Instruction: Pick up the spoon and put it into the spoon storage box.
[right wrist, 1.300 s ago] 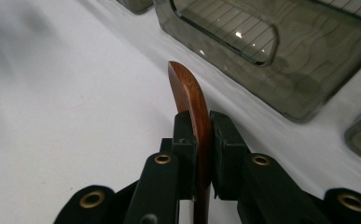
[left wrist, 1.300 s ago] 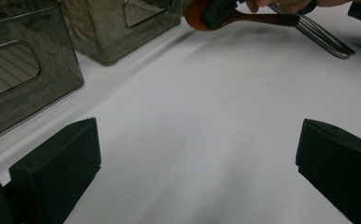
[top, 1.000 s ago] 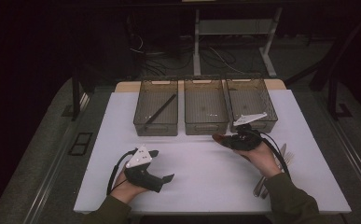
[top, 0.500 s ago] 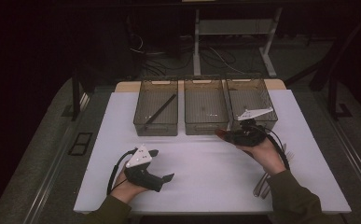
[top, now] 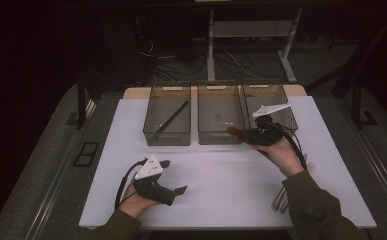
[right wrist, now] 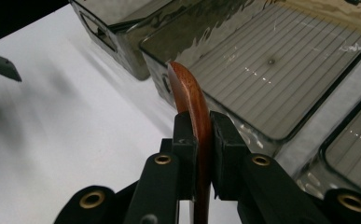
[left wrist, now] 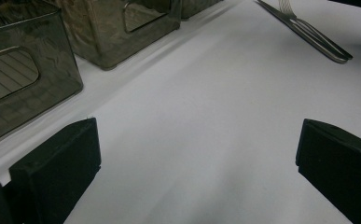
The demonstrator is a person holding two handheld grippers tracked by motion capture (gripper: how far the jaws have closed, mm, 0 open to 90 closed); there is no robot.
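Observation:
A brown wooden spoon (right wrist: 190,95) is clamped edge-on in my right gripper (right wrist: 201,135), which is shut on it. In the high view that right gripper (top: 243,134) hovers at the front rim of the middle bin (top: 220,140), with the spoon tip (top: 232,131) pointing left. The middle bin's ribbed floor (right wrist: 281,56) lies just beyond the spoon. My left gripper (top: 173,176) rests on the white table (top: 221,180) at the front left. It is open, and in the left gripper view its jaws stand wide apart over bare table, with nothing between them.
Three smoky clear bins stand in a row at the back. The left bin (top: 151,125) holds a black stick (top: 171,117). The right bin (top: 291,117) is beside my right hand. Metal utensils (top: 281,197) lie at the table's right, and a fork (left wrist: 308,30) shows ahead of the left gripper.
My right gripper has carried the wooden spoon away from the person, up to the front rim of the middle bin. The left gripper has stayed put.

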